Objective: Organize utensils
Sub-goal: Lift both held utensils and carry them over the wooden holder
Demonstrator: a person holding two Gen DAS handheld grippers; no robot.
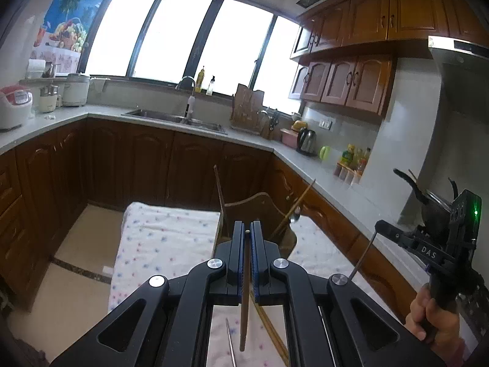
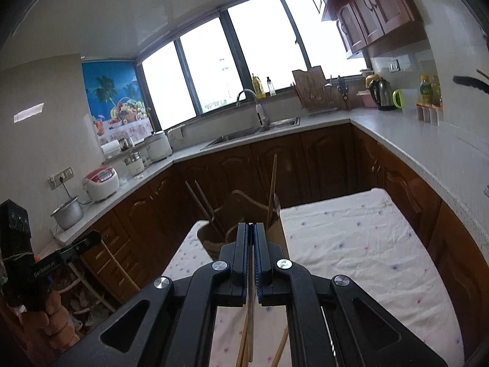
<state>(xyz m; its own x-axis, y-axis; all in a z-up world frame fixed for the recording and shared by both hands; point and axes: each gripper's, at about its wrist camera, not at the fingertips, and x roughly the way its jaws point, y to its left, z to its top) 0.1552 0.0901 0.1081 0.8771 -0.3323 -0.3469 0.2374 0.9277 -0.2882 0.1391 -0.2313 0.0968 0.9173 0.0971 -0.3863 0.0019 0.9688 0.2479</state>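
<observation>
In the left wrist view, the left gripper (image 1: 247, 232) is seen with its blue-padded fingers (image 1: 237, 244) closed on a dark wooden chopstick (image 1: 243, 299), which runs down between them and ends below the linkage. Just ahead, a wooden utensil holder (image 1: 259, 211) stands on the flower-print cloth (image 1: 165, 238); two light chopsticks (image 1: 298, 206) lean out of it, one to the left and one to the right. More loose sticks (image 1: 269, 327) lie on the cloth beneath the gripper. At the right edge, the right gripper (image 1: 382, 226) is held up by a hand (image 1: 428, 315), and a thin metal rod (image 1: 362, 255) hangs from its closed tip.

In the right wrist view, the right gripper (image 2: 251, 229) is shown with its fingers (image 2: 243, 250) pressed together on a thin metal utensil (image 2: 250, 312), whose type cannot be told. The holder (image 2: 244, 214) stands directly ahead at the cloth's (image 2: 351, 244) far edge, with several chopsticks (image 2: 272, 189) upright or leaning in it. Light wooden sticks (image 2: 243, 345) lie on the cloth below. The left gripper (image 2: 88, 240) appears at the left edge, its tip facing away.
</observation>
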